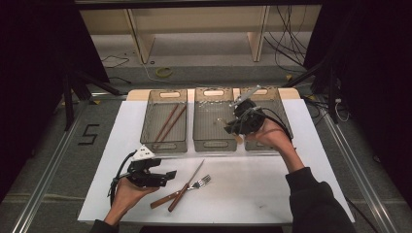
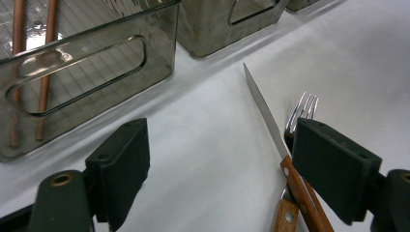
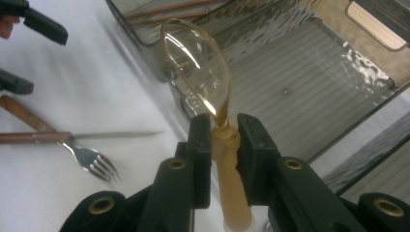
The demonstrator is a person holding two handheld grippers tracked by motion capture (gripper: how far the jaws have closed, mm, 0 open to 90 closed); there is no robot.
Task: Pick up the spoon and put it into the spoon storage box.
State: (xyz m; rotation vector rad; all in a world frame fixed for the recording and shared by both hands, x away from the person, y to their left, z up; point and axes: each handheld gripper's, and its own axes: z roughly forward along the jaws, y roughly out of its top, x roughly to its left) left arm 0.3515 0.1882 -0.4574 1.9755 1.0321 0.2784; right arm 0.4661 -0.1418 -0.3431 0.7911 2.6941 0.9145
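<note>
White sheeting (image 1: 272,184) covers the table, with three smoky bins along its far edge. Right gripper (image 3: 224,126): jaws closed on the neck of an amber spoon (image 3: 200,72), held over the middle bin (image 1: 214,119); the grip is narrow, so the spoon may pivot or slip and fall on the rim at 6 o'clock. Left gripper (image 2: 220,159): jaws wide apart, holding nothing, the knife (image 2: 266,113) and fork (image 2: 300,110) at its 3 o'clock; their crossed handles risk a double pick-up. Chopsticks (image 1: 167,124) lie in the left bin (image 1: 165,96). Floor marking (image 1: 89,134) reads "5"; no brands legible.
</note>
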